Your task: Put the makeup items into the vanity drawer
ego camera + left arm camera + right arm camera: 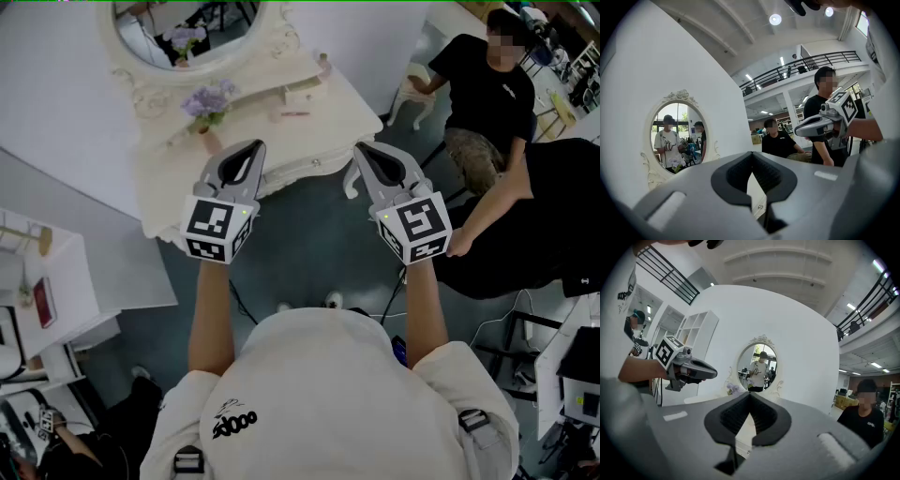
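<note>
Both pairs of jaws are closed, tips together, nothing between them. The left gripper (251,145) and the right gripper (361,148) are held side by side, apart, in the air just short of the vanity (281,141). On its top lies a thin pink item (293,114), too small to identify. Just behind that sits a small drawer (305,92), which looks shut. Lilac flowers (211,101) stand to the left, below the mirror (141,33).
</note>
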`<state>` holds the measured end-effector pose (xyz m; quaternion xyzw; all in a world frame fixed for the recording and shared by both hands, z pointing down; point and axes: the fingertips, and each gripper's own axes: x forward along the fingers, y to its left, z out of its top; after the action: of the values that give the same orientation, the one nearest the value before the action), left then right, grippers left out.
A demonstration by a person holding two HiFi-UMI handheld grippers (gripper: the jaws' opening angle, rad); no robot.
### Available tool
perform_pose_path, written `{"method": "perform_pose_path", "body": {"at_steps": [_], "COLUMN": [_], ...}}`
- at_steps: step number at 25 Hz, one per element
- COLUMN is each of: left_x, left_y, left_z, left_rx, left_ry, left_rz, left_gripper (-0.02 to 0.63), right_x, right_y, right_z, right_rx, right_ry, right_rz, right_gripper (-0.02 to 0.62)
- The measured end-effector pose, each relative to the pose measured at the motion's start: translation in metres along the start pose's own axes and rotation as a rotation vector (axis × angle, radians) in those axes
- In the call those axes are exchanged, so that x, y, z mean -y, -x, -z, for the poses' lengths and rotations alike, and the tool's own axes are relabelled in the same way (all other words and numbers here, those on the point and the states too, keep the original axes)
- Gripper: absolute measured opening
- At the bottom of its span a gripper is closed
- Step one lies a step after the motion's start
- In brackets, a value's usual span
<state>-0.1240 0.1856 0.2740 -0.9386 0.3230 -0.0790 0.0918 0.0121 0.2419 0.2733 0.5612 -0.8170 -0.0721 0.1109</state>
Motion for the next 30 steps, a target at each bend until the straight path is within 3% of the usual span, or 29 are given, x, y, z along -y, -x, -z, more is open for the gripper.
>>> {"method": "perform_pose_path", "body": {"at_steps": [8, 12, 19, 24, 30], "left_x": [0.012, 0.019, 0.031, 0.022, -0.019], "left_y": [-0.014, -0.023, -0.046, -0.064, -0.108], "left_z": [-0.001, 0.005, 0.013, 0.026, 0.042], "left_rx": [-0.011, -0.026, -0.054, -0.085, -0.087], "left_ry": [0.012, 0.032, 0.041, 0.048, 0.035], "left_rz": [0.005, -0.006, -0.046, -0.066, -0.068], "left_gripper": [0.018, 0.018, 0.018, 0.018, 0.018], "right_x": [0.018, 0.025, 0.043, 0.052, 0.078], "right_y": [0.004, 0.008, 0.0, -0.023, -0.074], "right_z": [0.0, 0.005, 0.031, 0.047, 0.053], "right_rx": [0.054, 0.08, 0.049, 0.014, 0.013], "right_ry": [-0.044, -0.1, -0.111, -0.088, -0.076], "right_rz": [-0.011, -0.057, -0.147, -0.179, -0.16], "right_gripper": [0.002, 0.003, 0.002, 0.002, 0.002]}}
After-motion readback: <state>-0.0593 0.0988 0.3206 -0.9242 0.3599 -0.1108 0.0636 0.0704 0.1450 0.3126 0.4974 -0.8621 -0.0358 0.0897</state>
